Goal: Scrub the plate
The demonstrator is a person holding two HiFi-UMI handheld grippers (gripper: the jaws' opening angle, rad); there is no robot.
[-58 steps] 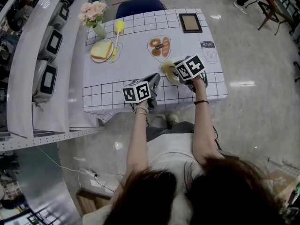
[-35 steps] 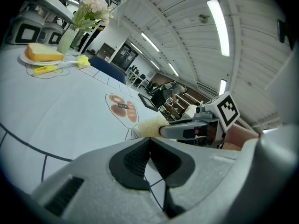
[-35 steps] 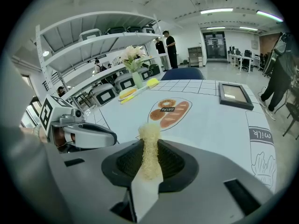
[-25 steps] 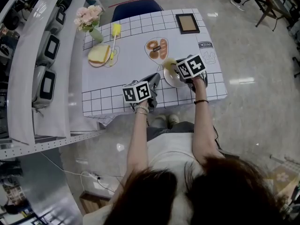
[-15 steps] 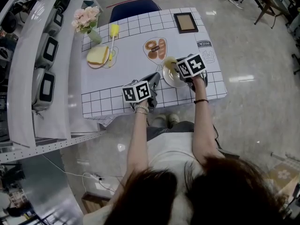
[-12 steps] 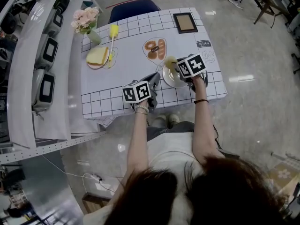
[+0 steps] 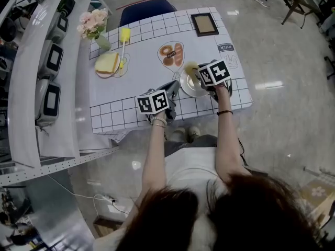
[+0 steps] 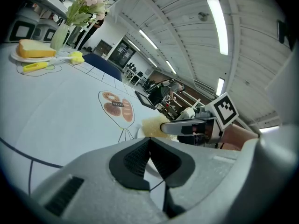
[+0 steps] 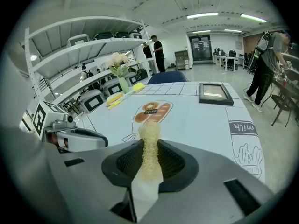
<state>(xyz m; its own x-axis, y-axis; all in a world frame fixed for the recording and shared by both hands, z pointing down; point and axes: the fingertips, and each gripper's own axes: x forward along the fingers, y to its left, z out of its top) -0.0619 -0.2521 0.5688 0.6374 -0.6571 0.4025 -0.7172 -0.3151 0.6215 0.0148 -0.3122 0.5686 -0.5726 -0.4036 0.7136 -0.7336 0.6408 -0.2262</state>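
A white plate (image 7: 189,87) lies on the grid-patterned tablecloth (image 7: 136,77) near the front right. My right gripper (image 7: 197,74) is shut on a yellowish scrub sponge (image 7: 189,67) over the plate's far rim. In the right gripper view the sponge (image 9: 149,136) stands pinched between the jaws of the right gripper (image 9: 149,148), which hides the plate. My left gripper (image 7: 171,89) rests left of the plate. Its jaws are shut on nothing in the left gripper view (image 8: 149,140), which shows the sponge (image 8: 152,125) and the plate's edge (image 8: 138,133).
At the back left of the table are a slice of bread on a small plate (image 7: 107,63), a yellow brush (image 7: 123,40) and a flower vase (image 7: 95,24). A picture frame (image 7: 204,23) lies at the back right. A blue chair (image 7: 144,8) stands behind; shelves (image 7: 31,77) run along the left.
The right gripper with the sponge has stayed over the plate, shifting only slightly. The left gripper has kept its place; the head view has drifted a little.
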